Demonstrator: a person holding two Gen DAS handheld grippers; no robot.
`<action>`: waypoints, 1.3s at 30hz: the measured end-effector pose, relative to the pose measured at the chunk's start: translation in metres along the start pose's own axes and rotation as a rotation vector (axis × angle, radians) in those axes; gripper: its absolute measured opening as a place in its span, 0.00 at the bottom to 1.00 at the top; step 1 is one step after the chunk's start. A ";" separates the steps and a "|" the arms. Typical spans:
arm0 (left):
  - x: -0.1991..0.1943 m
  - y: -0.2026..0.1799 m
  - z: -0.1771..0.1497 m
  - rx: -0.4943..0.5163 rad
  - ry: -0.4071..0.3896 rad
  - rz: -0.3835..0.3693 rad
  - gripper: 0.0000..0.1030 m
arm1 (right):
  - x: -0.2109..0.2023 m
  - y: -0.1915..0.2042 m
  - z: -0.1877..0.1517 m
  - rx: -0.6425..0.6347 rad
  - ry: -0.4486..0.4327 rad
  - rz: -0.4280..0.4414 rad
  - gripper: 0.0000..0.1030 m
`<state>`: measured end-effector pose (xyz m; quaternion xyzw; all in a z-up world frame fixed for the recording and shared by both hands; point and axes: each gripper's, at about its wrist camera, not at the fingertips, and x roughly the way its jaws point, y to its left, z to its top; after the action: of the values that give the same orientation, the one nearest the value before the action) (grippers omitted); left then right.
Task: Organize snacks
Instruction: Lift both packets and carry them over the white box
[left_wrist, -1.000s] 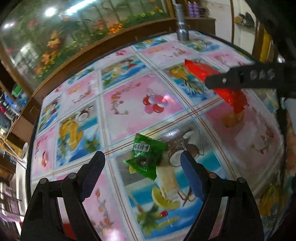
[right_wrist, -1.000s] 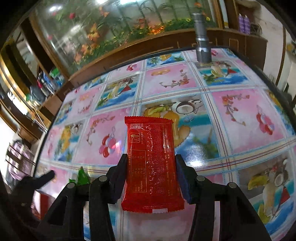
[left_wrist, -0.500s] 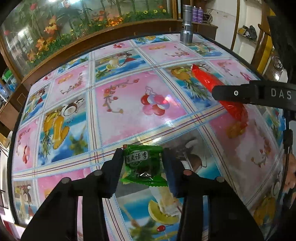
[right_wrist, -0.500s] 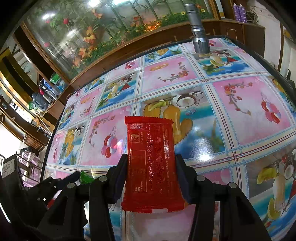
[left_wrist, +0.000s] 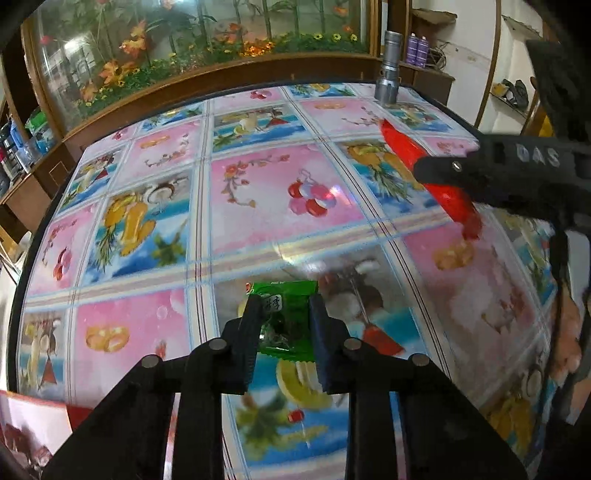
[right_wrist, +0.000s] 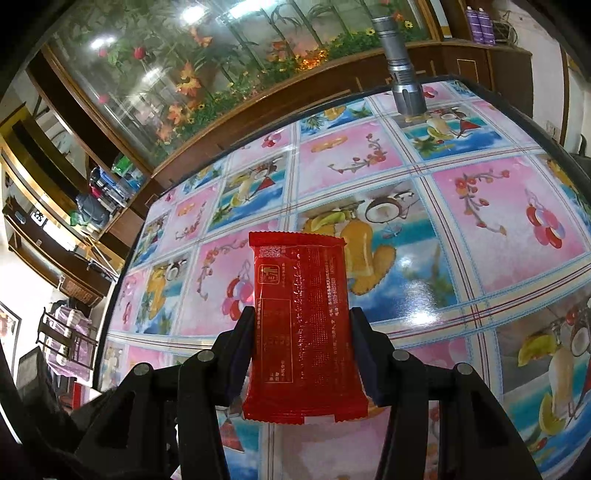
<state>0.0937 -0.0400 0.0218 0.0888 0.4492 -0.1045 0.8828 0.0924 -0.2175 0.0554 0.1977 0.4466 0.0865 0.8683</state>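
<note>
A small green snack packet (left_wrist: 284, 291) sits pinched between the pads of my left gripper (left_wrist: 285, 301), which is shut on it just above the fruit-patterned tabletop (left_wrist: 258, 192). My right gripper (right_wrist: 301, 314) is shut on a long red snack packet (right_wrist: 301, 295), held upright by its two long edges over the table. In the left wrist view the red packet (left_wrist: 402, 147) juts up and left from the right gripper's black finger (left_wrist: 443, 170), off to the right of the green one.
A metal flashlight (left_wrist: 389, 66) stands upright at the table's far edge, also in the right wrist view (right_wrist: 402, 81). A red and white box (left_wrist: 33, 424) shows at the near left corner. A hand (left_wrist: 565, 343) is at the right. Wooden cabinets with flowers line the far side.
My left gripper's jaws went from wide open around the green packet to shut on it, and the view rolled a little. The right gripper kept still with the red packet.
</note>
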 end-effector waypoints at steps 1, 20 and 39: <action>0.000 0.001 -0.002 -0.008 0.002 0.018 0.22 | 0.000 0.001 0.000 -0.001 0.000 0.000 0.49; 0.011 0.016 -0.009 -0.106 -0.014 0.056 0.63 | 0.007 -0.004 -0.002 0.024 0.026 0.004 0.49; -0.011 0.009 -0.021 -0.136 -0.082 0.010 0.32 | 0.004 -0.003 -0.001 0.026 0.023 0.028 0.49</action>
<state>0.0737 -0.0248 0.0187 0.0263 0.4185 -0.0729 0.9049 0.0942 -0.2182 0.0508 0.2143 0.4548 0.0947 0.8592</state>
